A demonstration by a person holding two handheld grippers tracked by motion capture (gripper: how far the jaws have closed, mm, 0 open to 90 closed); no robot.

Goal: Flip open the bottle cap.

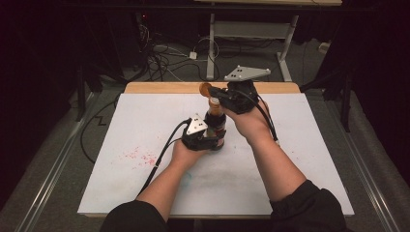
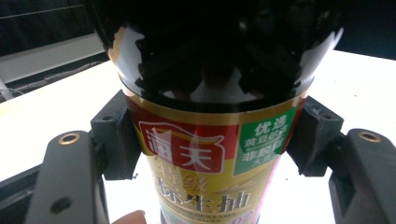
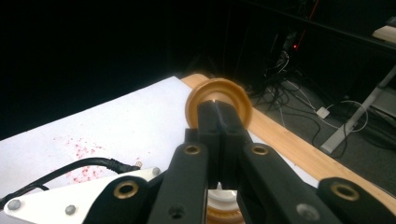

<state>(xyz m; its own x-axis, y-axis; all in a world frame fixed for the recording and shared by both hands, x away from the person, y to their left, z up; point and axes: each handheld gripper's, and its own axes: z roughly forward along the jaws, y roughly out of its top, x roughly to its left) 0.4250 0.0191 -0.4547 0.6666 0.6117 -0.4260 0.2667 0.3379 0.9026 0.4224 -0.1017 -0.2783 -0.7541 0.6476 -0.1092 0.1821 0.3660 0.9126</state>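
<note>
A soy sauce bottle is stood upright near the middle of the white worktop, its dark shoulder and red, gold and green label seen close up in the left gripper view. The bottle's body is clamped from both sides by the left tongs, whose black pads are pressed against the label (a fingertip is just visible at the lower edge of that view). Above the bottle's neck, an orange flip cap is pinched edge-on by the right tongs, the jaws being clenched tight on it; a whitish spout with an orange collar is glimpsed below them in the right gripper view. A scatter of red specks is seen on the worktop to the left of the bottle, well apart from it. Beyond the worktop's wooden far edge, tangled cables lie on the floor.
</note>
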